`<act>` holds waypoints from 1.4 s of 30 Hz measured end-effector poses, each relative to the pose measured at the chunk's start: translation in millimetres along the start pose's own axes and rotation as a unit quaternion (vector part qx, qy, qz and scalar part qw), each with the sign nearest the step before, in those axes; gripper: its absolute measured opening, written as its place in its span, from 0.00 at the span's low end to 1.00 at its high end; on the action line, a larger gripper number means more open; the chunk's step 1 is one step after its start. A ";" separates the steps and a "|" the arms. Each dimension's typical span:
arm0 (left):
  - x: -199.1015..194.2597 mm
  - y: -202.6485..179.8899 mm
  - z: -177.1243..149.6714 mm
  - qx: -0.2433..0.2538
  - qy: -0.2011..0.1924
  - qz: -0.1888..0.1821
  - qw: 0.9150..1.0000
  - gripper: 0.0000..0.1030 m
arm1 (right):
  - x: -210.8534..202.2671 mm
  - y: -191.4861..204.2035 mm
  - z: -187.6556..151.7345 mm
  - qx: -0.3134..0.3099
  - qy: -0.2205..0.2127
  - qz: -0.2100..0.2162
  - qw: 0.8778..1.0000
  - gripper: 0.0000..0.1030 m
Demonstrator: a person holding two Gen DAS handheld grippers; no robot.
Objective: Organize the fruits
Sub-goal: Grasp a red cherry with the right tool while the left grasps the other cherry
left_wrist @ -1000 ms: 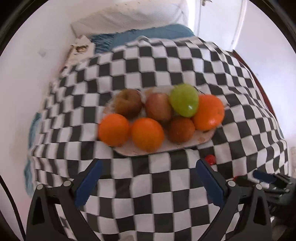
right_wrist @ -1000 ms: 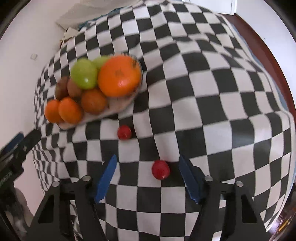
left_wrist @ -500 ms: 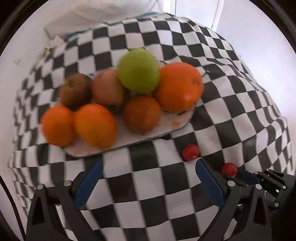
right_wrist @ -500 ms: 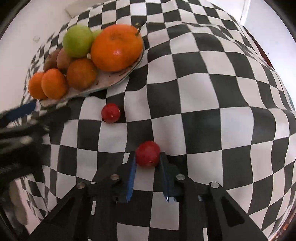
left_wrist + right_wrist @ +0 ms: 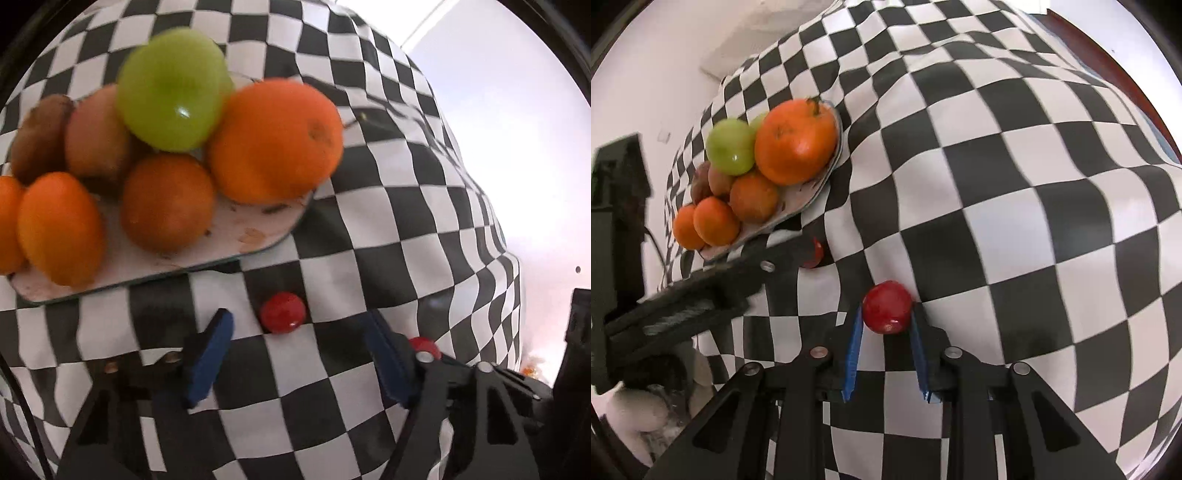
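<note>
A white plate (image 5: 236,240) on the checkered cloth holds several oranges, brownish fruits and a green apple (image 5: 171,90). My left gripper (image 5: 299,338) is open, its blue pads on either side of a small red tomato (image 5: 282,312) lying on the cloth just below the plate. My right gripper (image 5: 886,314) is shut on a second red tomato (image 5: 886,306), which also shows in the left wrist view (image 5: 424,347). In the right wrist view the plate (image 5: 809,195) sits to the upper left, and the left gripper's finger partly hides the first tomato (image 5: 814,253).
The black-and-white checkered cloth (image 5: 1015,184) covers the whole surface and drapes over its edges. A white wall (image 5: 517,129) rises on the right. A dark wooden edge (image 5: 1108,62) runs along the far right in the right wrist view.
My left gripper has moved in close to the tomato below the plate. My right gripper has closed on the second tomato and holds it.
</note>
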State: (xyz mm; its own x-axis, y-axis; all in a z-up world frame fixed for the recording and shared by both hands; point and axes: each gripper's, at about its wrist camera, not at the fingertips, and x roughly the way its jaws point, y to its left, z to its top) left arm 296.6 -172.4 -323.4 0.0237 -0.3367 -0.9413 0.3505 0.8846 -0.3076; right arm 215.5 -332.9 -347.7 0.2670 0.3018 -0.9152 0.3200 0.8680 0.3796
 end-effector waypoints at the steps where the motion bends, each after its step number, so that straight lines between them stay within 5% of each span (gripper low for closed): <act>1: 4.0 -2.8 1.1 0.002 0.004 -0.004 1.000 0.62 | -4.9 -2.1 4.8 0.003 -0.003 0.000 1.000 0.27; 5: 19.3 -5.5 6.7 -0.007 0.024 -0.004 1.000 0.35 | -12.4 -10.7 6.8 0.009 -0.006 -0.002 1.000 0.28; 9: 19.8 -4.5 6.6 -0.011 0.027 -0.010 1.000 0.21 | -10.7 -5.6 12.2 0.005 -0.005 -0.004 1.000 0.28; 27: -42.7 45.6 -31.2 -0.046 -0.008 -0.003 0.999 0.21 | 10.8 18.3 16.8 -0.065 -0.019 -0.006 0.998 0.28; 34: -47.1 45.5 -20.0 -0.061 -0.015 -0.027 0.998 0.22 | 5.9 36.5 19.9 -0.085 -0.029 0.010 0.996 0.28; 42: -15.6 14.3 -6.3 -0.051 0.010 -0.045 0.998 0.41 | 2.2 40.9 18.3 -0.098 -0.032 0.006 0.995 0.28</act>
State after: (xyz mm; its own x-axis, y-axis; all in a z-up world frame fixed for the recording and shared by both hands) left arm 295.4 -152.4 -314.0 -0.0222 -0.4112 -0.9113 0.2535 0.8794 -0.4030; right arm 245.8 -303.9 -331.8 0.3291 0.2931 -0.8976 0.1339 0.9265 0.3517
